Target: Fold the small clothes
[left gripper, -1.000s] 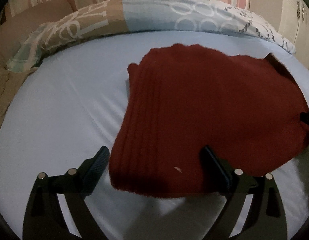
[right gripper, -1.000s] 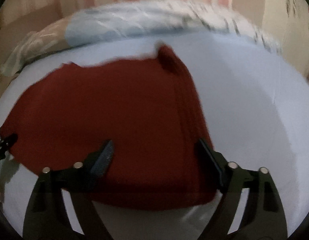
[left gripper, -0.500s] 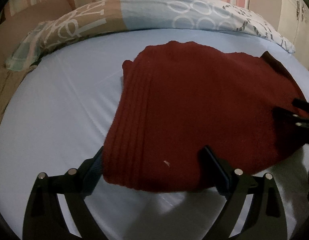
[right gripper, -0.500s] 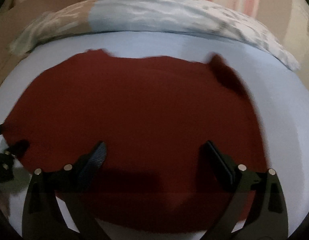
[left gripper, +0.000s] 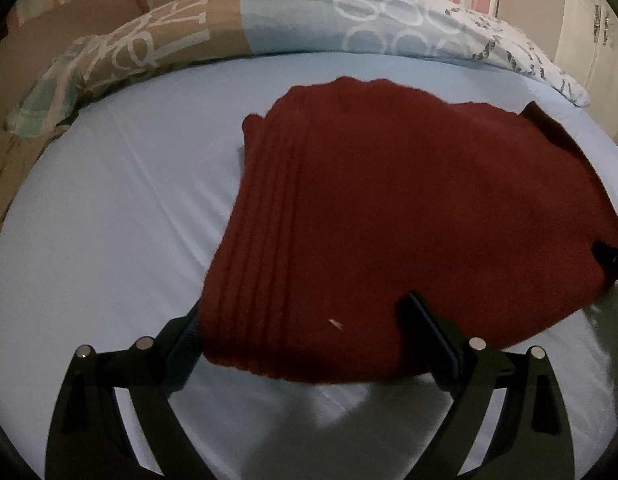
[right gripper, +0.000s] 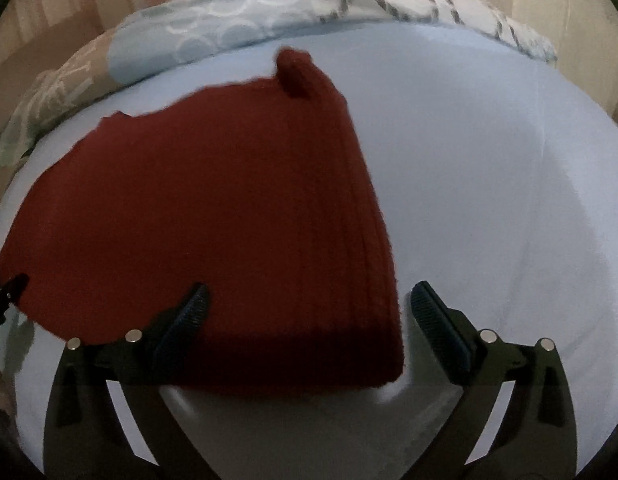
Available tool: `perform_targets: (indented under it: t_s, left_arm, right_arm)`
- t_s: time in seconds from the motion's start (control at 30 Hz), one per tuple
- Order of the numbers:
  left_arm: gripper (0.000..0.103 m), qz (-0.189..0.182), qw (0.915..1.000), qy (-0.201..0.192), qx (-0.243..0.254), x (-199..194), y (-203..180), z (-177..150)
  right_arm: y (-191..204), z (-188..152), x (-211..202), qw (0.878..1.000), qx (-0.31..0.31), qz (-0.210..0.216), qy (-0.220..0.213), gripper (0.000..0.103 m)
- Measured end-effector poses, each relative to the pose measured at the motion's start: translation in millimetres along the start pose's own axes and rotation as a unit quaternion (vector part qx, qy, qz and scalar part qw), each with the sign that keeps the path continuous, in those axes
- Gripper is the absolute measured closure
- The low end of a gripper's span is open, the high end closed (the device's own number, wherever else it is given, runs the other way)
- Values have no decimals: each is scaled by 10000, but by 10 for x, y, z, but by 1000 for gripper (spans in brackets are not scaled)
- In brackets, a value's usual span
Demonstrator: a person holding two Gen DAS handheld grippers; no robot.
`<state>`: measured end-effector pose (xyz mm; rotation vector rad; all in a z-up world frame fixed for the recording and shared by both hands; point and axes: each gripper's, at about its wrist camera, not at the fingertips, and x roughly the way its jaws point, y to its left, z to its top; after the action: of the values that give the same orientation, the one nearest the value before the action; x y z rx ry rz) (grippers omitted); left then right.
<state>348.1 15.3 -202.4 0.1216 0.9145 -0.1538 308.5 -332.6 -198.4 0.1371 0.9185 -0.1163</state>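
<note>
A dark red knitted garment (left gripper: 389, 216) lies flat on the pale blue bed sheet (left gripper: 109, 240), ribbed along its left side. My left gripper (left gripper: 305, 320) is open, its jaws standing astride the garment's near left corner. In the right wrist view the same garment (right gripper: 197, 220) fills the left half, with a small flap sticking up at its far corner. My right gripper (right gripper: 309, 312) is open, its jaws standing astride the near right corner. The right gripper's tip shows at the right edge of the left wrist view (left gripper: 611, 258).
A patterned quilt (left gripper: 309, 12) in tan, blue and white is bunched along the far side of the bed. A striped wall stands behind it. A pale cupboard (left gripper: 597, 40) is at the far right. Bare sheet (right gripper: 489, 180) lies to the right of the garment.
The right gripper swung from over the garment's middle to its right edge. The left gripper shifted slightly toward the left corner. The garment stayed in place.
</note>
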Motion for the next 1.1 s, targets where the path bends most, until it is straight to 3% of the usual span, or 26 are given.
perform_targets:
  t_s: [0.1, 0.23, 0.63, 1.1]
  left_arm:
    - [9, -73, 9999, -77, -20, -170, 1, 35]
    - [9, -112, 9997, -185, 66, -387, -39, 63]
    - [9, -323, 9994, 21, -71, -504, -204, -37]
    - [9, -257, 9995, 113, 160, -499, -394, 11]
  right_arm:
    - [-1, 36, -252, 9994, -51, 110, -336, 3]
    - [-29, -1, -466, 9991, -71, 60, -414, 3]
    - [-368, -275, -294, 9918, 1140, 327, 472, 3]
    - [-255, -146, -24, 9907, 1077, 527, 646, 4]
